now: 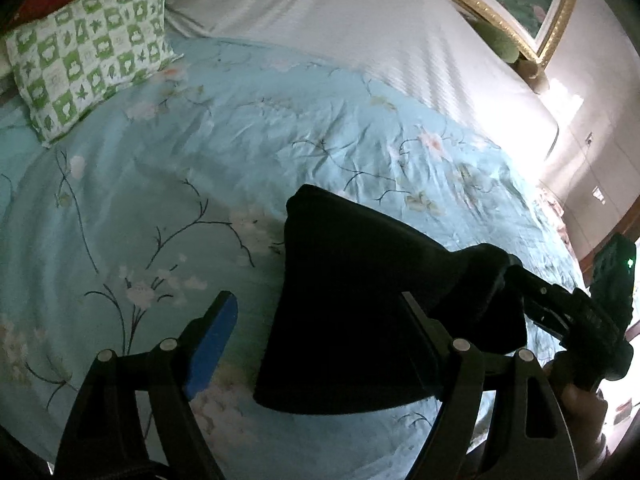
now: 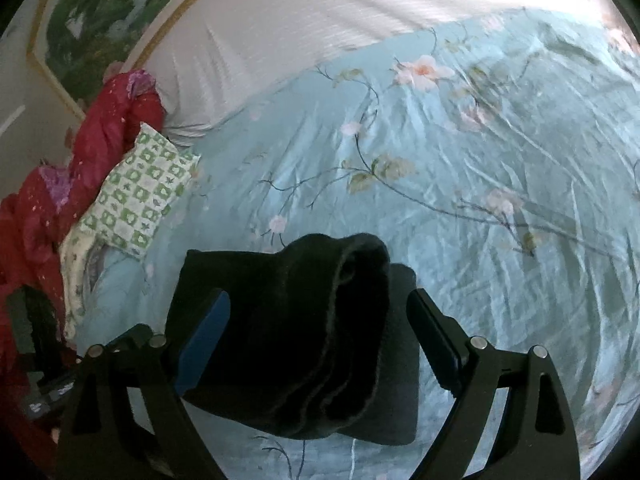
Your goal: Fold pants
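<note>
The black pants (image 1: 360,304) lie folded into a compact bundle on the light blue floral bedspread (image 1: 168,184). My left gripper (image 1: 320,320) is open, its blue pad (image 1: 212,348) left of the bundle and its right finger over the bundle's right part. In the left wrist view the right gripper (image 1: 568,316) reaches the bundle's right end. In the right wrist view the pants (image 2: 296,340) sit between the wide-open fingers of my right gripper (image 2: 320,340), with a raised fold at the top. I cannot tell whether the fingers touch the cloth.
A green-and-white checked pillow (image 1: 88,60) lies at the bedspread's far left, also in the right wrist view (image 2: 140,196). Red bedding (image 2: 80,160) is piled beside it. A white sheet (image 1: 360,32) covers the far part of the bed. A gold-framed picture (image 1: 532,12) stands behind.
</note>
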Action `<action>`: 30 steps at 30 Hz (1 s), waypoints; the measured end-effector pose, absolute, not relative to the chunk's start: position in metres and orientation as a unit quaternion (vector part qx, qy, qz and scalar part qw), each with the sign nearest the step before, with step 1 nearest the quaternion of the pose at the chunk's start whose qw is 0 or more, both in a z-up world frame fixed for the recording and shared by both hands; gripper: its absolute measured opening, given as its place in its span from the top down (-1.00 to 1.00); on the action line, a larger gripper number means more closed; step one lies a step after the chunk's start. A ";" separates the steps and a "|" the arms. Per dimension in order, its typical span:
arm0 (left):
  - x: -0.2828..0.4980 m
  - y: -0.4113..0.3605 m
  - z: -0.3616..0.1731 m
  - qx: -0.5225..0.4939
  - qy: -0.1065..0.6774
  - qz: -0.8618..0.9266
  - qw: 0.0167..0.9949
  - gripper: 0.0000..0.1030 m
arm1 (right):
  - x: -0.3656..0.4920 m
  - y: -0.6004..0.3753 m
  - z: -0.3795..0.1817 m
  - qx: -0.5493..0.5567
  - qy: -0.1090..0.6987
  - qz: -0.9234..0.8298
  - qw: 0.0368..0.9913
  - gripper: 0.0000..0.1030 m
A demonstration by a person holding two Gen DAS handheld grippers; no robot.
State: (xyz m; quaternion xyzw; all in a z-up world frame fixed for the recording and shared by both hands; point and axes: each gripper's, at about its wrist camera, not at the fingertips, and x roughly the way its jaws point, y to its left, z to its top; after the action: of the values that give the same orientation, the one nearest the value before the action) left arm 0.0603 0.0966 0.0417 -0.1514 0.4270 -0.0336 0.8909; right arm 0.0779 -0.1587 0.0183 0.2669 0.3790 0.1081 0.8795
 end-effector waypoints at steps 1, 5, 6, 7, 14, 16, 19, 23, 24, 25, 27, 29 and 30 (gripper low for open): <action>0.062 0.098 0.040 -0.153 0.429 -0.034 0.890 -0.57 | 0.078 -0.158 0.018 0.264 0.379 0.103 0.881 -0.75; 0.069 0.097 0.034 -0.148 0.436 -0.034 0.887 -0.58 | 0.080 -0.158 0.014 0.261 0.387 0.101 0.878 -0.75; 0.071 0.097 0.032 -0.149 0.438 -0.034 0.886 -0.58 | 0.080 -0.157 0.012 0.261 0.391 0.104 0.876 -0.75; 0.074 0.098 0.029 -0.152 0.442 -0.035 0.883 -0.58 | 0.081 -0.156 0.009 0.259 0.395 0.105 0.875 -0.75; 0.085 0.104 0.011 -0.180 0.467 -0.041 0.865 -0.58 | 0.083 -0.160 -0.015 0.227 0.430 0.085 0.869 -0.75; 0.087 0.104 0.009 -0.182 0.468 -0.043 0.864 -0.59 | 0.081 -0.165 -0.020 0.226 0.436 0.081 0.868 -0.75; 0.091 0.102 0.009 -0.180 0.469 -0.043 0.863 -0.60 | 0.077 -0.171 -0.025 0.217 0.437 0.074 0.870 -0.75; 0.097 0.099 0.006 -0.179 0.474 -0.046 0.861 -0.61 | 0.073 -0.182 -0.032 0.233 0.441 0.079 0.863 -0.75; 0.098 0.099 0.006 -0.179 0.474 -0.046 0.861 -0.61 | 0.073 -0.182 -0.033 0.239 0.443 0.080 0.860 -0.75; 0.100 0.099 0.007 -0.181 0.475 -0.046 0.860 -0.61 | 0.073 -0.181 -0.032 0.241 0.442 0.082 0.860 -0.75; 0.102 0.099 0.010 -0.182 0.474 -0.049 0.860 -0.61 | 0.073 -0.181 -0.025 0.256 0.433 0.099 0.859 -0.75; 0.103 0.100 0.011 -0.182 0.473 -0.051 0.861 -0.61 | 0.074 -0.183 -0.020 0.293 0.422 0.127 0.848 -0.75; 0.105 0.100 0.012 -0.182 0.472 -0.052 0.861 -0.61 | 0.076 -0.183 -0.017 0.310 0.414 0.142 0.844 -0.75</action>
State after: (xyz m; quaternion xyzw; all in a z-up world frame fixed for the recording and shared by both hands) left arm 0.1052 0.0995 0.0121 -0.1821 0.4724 -0.0517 0.8608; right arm 0.0759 -0.1835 -0.0175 0.3104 0.4137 0.1423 0.8440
